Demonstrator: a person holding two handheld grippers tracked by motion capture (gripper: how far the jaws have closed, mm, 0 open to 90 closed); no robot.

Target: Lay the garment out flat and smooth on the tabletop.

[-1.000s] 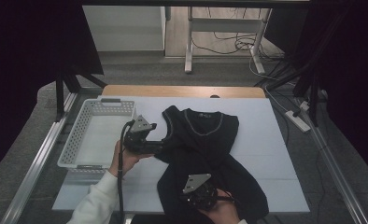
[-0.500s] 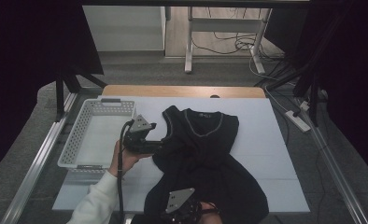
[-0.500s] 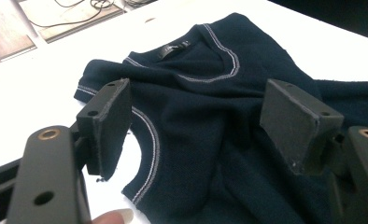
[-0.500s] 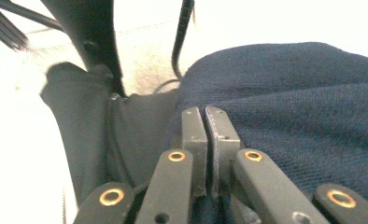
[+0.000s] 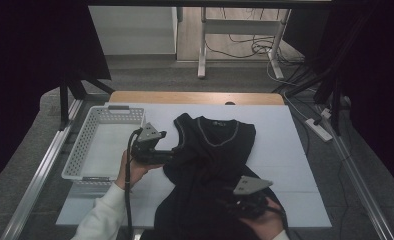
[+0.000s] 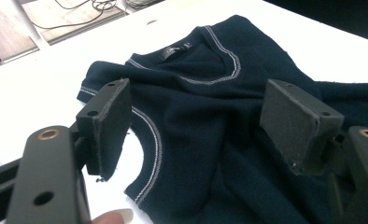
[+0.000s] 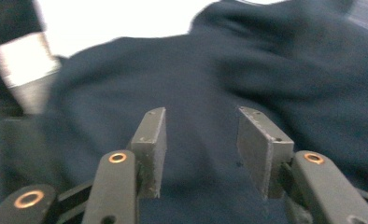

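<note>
Dark navy sleeveless top point(image 5: 210, 170) lying on a white counter point(image 5: 280, 145), with both tongs over it.

The top is spread in the middle of the counter, neckline to the far side, its lower part bunched near the front edge. The left tongs point(image 6: 196, 121) stand spread beside the armhole with white stitching and pinch nothing. The right tongs point(image 7: 201, 149) have just been opening; they are apart above the dark cloth, with nothing pressed between the pads. A white perforated basket point(image 5: 85, 150) sits on the left part of the counter, just beside the top. Beyond the counter's wooden far edge there is grey floor point(image 5: 150, 75), a white table leg point(image 5: 203, 40) and loose cables point(image 5: 240, 47); black curtains point(image 5: 30, 60) hang at both sides.
</note>
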